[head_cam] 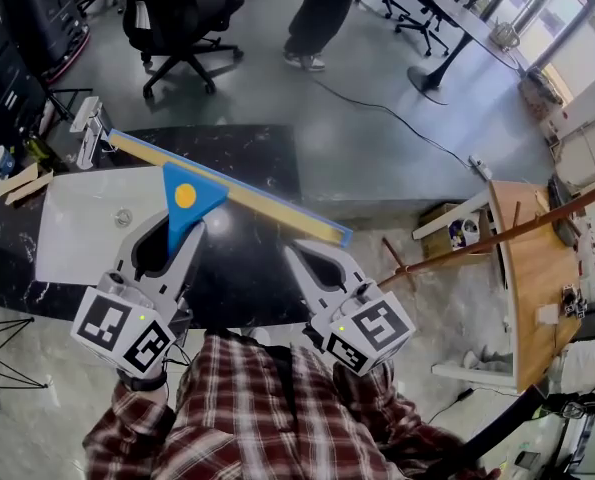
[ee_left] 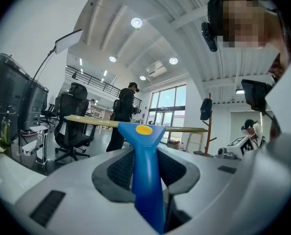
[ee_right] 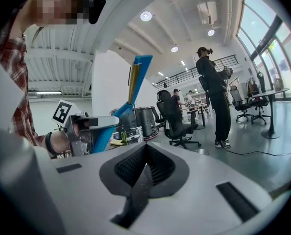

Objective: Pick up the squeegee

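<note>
The squeegee [head_cam: 185, 203] has a blue handle with a yellow dot and a long yellowish blade edged in blue. It is held up over the dark counter [head_cam: 267, 168]. My left gripper [head_cam: 172, 233] is shut on its handle, and in the left gripper view the blue handle [ee_left: 146, 170] runs straight up between the pads to the level blade. My right gripper [head_cam: 322, 263] hovers to the right of it, shut and empty, its pads meeting [ee_right: 144, 173]. In the right gripper view the squeegee [ee_right: 135, 80] shows at the left, with the left gripper [ee_right: 86, 126] under it.
A white sink board [head_cam: 87, 218] lies on the black marble counter. Beyond the counter are office chairs [head_cam: 172, 18] and a standing person [head_cam: 317, 18]. A wooden coat rack [head_cam: 497, 233] and a wooden table [head_cam: 537, 268] stand at the right. A cable [head_cam: 397, 118] crosses the floor.
</note>
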